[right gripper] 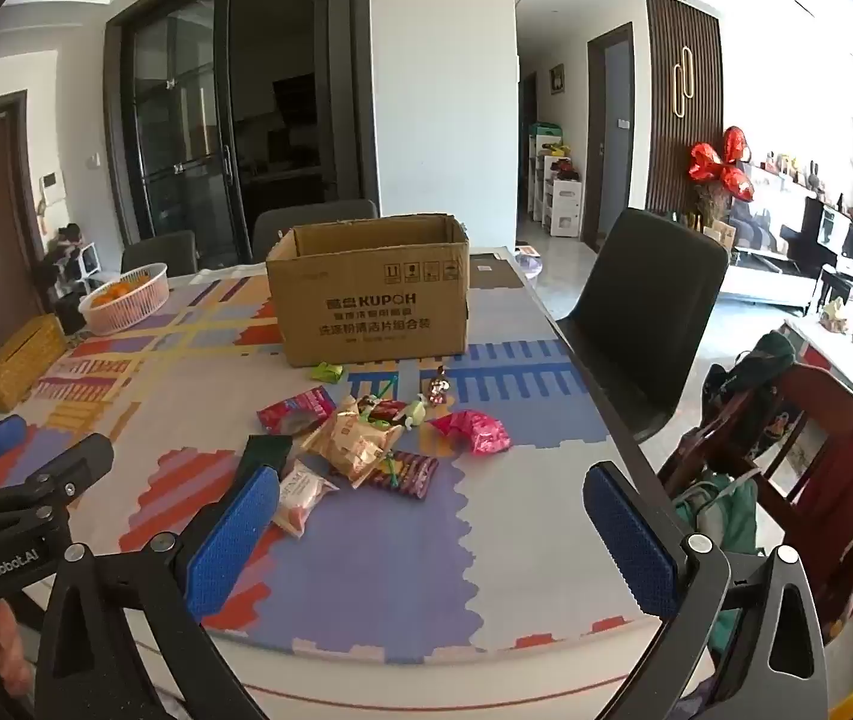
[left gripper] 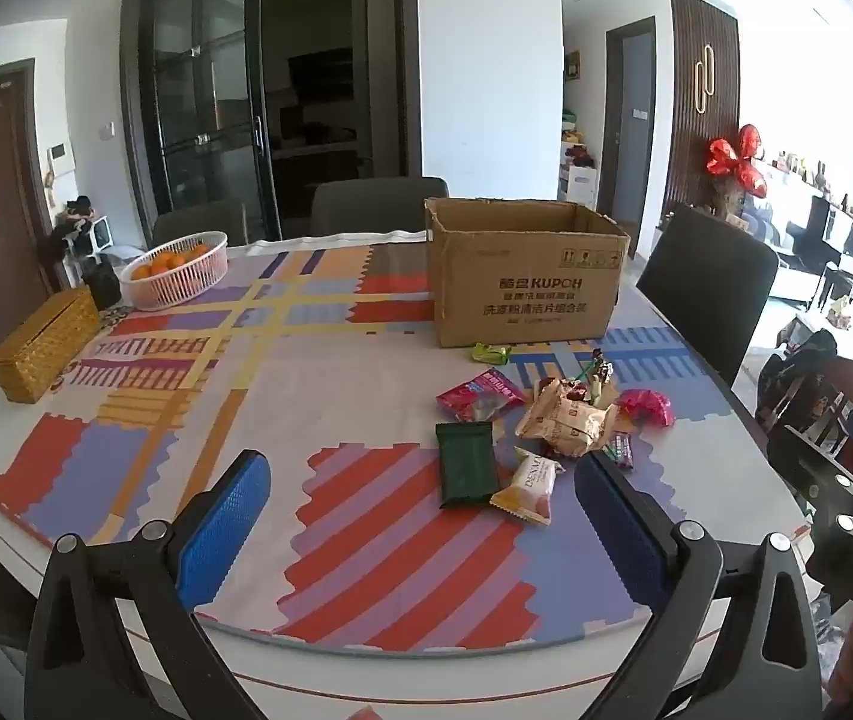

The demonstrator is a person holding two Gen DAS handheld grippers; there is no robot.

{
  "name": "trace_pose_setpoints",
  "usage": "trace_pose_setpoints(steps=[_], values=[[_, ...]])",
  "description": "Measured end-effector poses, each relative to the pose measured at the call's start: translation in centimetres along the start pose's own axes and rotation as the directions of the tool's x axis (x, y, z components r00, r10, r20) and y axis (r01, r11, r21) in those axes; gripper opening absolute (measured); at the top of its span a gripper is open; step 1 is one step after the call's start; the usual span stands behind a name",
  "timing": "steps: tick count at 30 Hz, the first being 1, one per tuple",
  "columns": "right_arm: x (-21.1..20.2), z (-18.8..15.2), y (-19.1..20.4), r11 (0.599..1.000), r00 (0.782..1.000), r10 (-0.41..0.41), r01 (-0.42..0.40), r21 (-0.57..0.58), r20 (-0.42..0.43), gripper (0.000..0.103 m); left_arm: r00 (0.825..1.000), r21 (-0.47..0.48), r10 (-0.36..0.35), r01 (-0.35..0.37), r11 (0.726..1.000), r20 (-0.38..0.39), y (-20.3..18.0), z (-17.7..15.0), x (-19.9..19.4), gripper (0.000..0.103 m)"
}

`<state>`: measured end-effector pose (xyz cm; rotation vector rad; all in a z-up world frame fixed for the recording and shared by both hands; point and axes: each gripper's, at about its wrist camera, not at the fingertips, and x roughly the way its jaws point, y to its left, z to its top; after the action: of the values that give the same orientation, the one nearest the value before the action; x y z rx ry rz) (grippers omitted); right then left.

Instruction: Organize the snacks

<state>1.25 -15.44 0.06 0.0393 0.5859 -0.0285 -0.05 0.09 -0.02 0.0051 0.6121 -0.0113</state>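
An open cardboard box [left gripper: 522,276] [right gripper: 372,294] stands on the patterned table mat. In front of it lies a loose pile of snacks: a dark green packet [left gripper: 466,463] [right gripper: 264,450], a white and orange packet [left gripper: 531,485] [right gripper: 302,493], a tan crinkled bag [left gripper: 567,420] [right gripper: 354,441], a red packet [left gripper: 480,394] [right gripper: 297,410], a pink wrapper [left gripper: 645,407] [right gripper: 474,429] and a small green candy [left gripper: 489,351] [right gripper: 326,371]. My left gripper [left gripper: 420,516] hovers open over the near table edge, short of the pile. My right gripper [right gripper: 432,528] is open too, nothing between its blue pads.
A white basket of oranges [left gripper: 177,267] [right gripper: 126,297] and a woven yellow box [left gripper: 45,345] [right gripper: 18,360] sit at the far left. Dark chairs [right gripper: 648,300] [left gripper: 702,282] stand around the table. A red chair draped with clothes [right gripper: 816,450] is at the right.
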Motion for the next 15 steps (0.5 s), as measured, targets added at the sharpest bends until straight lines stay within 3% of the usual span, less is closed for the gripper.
trace_pose_setpoints(steps=[6, 15], values=[[-0.1, -0.1, 0.1, 1.0, 1.0, 0.0, 0.0, 0.003, -0.008, 0.103, 1.0, -0.011, -0.02, 0.02, 1.0, -0.014, 0.6, -0.3, -0.6, 0.103], [-0.8, -0.5, 0.1, 1.0, 1.0, 0.004, -0.004, -0.009, 0.003, 0.103, 1.0, -0.002, 0.012, -0.012, 1.0, 0.021, 0.5, -1.0, -1.9, 0.103]])
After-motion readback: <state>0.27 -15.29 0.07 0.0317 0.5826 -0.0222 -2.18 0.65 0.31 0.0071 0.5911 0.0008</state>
